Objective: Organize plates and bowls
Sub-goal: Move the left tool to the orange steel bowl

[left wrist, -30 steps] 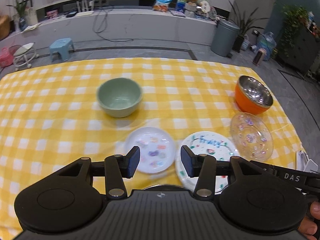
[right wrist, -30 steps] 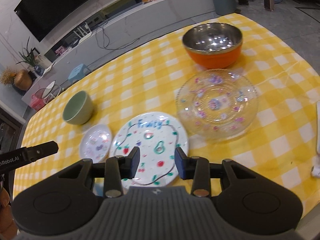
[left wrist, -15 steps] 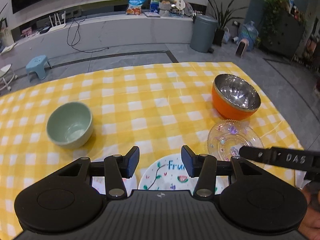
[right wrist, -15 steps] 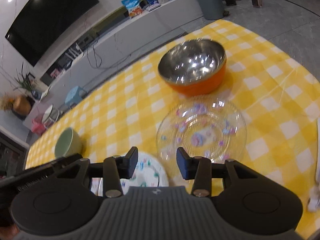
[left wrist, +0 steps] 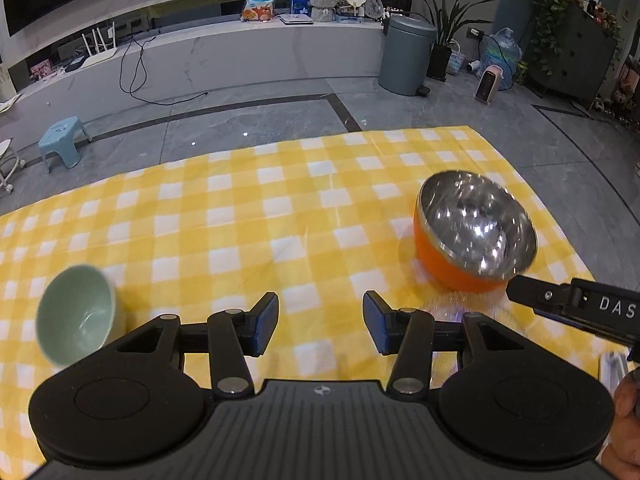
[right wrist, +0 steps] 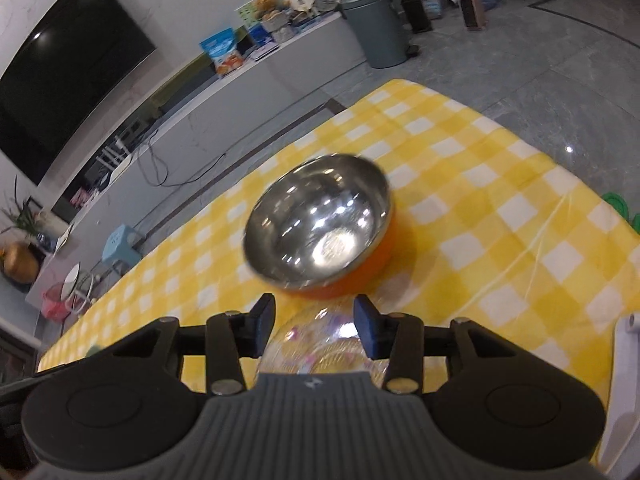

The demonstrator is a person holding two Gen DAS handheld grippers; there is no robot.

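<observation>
An orange bowl (left wrist: 476,236) with a shiny steel inside stands on the yellow checked tablecloth (left wrist: 240,220), ahead and to the right of my left gripper (left wrist: 320,320). A pale green bowl (left wrist: 76,316) sits at that gripper's left. Its jaws are open over bare cloth with nothing between them. In the right wrist view the orange bowl (right wrist: 320,232) is just ahead of my right gripper (right wrist: 315,320), which is open. A clear glass plate (right wrist: 320,344) with coloured spots lies under its fingers, mostly hidden by the gripper body. One right gripper finger (left wrist: 560,300) shows in the left wrist view.
The cloth's far edge (left wrist: 320,144) drops to a grey tiled floor with a blue stool (left wrist: 62,140) and a grey bin (left wrist: 406,56). A white object (right wrist: 624,360) lies at the table's right edge, with something green (right wrist: 618,204) beyond that edge.
Both grippers have travelled forward and right across the table. The two white printed plates have dropped out of view, the orange bowl is much nearer, and the green bowl has slid left.
</observation>
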